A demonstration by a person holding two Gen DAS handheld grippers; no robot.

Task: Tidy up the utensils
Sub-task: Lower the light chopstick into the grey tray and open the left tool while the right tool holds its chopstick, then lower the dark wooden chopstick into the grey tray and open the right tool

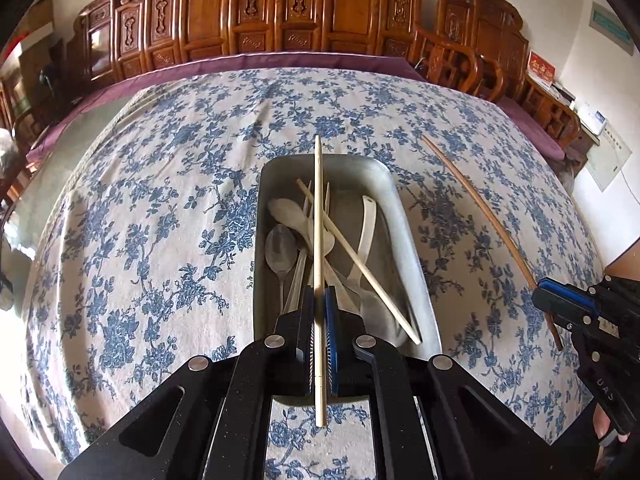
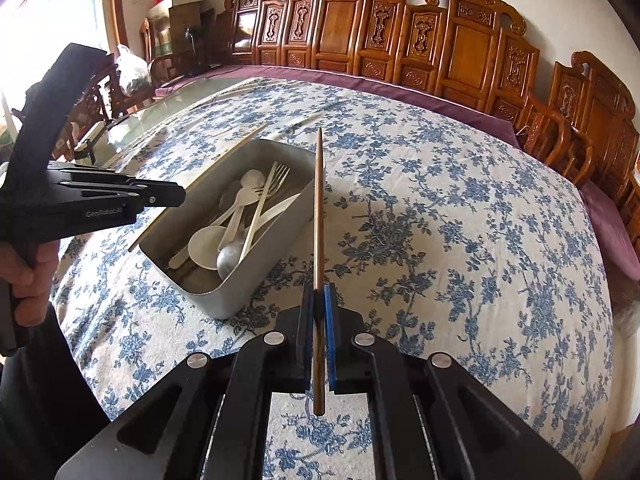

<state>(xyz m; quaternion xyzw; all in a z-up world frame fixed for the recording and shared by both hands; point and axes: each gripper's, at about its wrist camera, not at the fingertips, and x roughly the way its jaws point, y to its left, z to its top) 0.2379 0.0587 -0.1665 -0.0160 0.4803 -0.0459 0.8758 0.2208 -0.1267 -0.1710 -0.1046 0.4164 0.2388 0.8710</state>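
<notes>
Both tools clamped: left tool (image 1: 320, 300) grips pale chopstick (image 1: 318, 208), right tool (image 2: 320, 300) dark chopstick (image 2: 319, 208). I lower each lengthwise into tray (image 1: 416, 280), then release.

**Dark chopstick clamped beside the tin**

The right gripper (image 2: 319, 304) has its jaws closed on a dark brown chopstick (image 2: 318, 216), which runs straight ahead over the floral cloth (image 2: 440, 240) on the counter. Just left of it sits a metal tin (image 2: 224, 300) holding pale spoons (image 2: 208, 242), a metal spoon (image 2: 230, 260), a fork (image 2: 276, 176) and a pale chopstick. The left gripper (image 2: 176, 196), held in a hand (image 2: 30, 276), reaches in from the left edge. Carved wooden chairs (image 2: 400, 48) line the far side.
</notes>
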